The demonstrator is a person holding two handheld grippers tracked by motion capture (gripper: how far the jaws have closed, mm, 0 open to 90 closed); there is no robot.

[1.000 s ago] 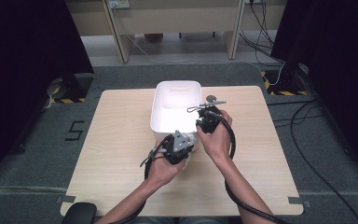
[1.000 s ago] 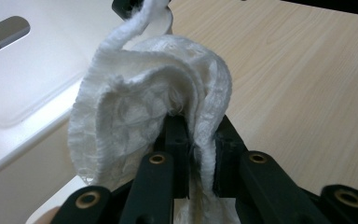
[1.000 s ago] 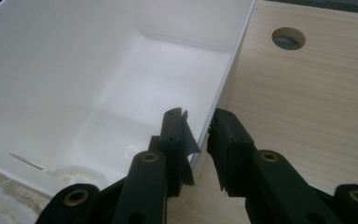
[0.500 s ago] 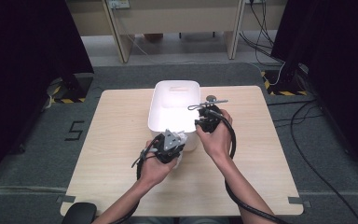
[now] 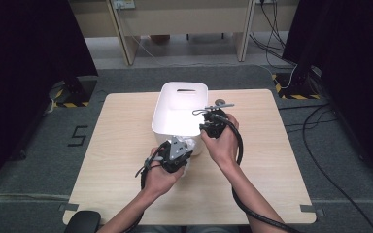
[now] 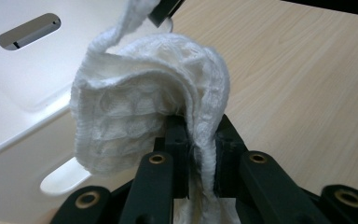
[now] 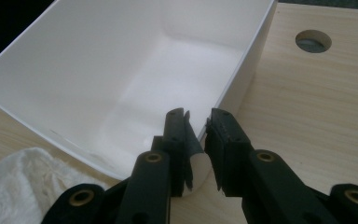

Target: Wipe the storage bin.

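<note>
So the left gripper (image 6: pixel 199 140) has its jaws clamped tight on a white cloth (image 6: pixel 144 107), a waffly bit of towel that bunches up over the jaw tips and flops toward the white bin (image 5: pixel 180 109). In the high view that gripper (image 5: pixel 187 145) sits right at the bin's near corner, with the cloth pretty much touching the bin's outer wall. The bin stands on the wooden table (image 5: pixel 116 145), toward its far edge, handle slot facing away from the person.

The right gripper (image 7: pixel 198 121) is at the bin's near right corner, and its jaws straddle the rim there. They've just been closing in, with the rim corner between them, but I can't tell for sure if the pads are actually pressing on it yet. A bit of the cloth peeks in just beside the bin's near wall in the right gripper view.

Other stuff: a round cable hole (image 7: pixel 313 41) in the table just right of the bin, and black cables trailing back from both grippers.
</note>
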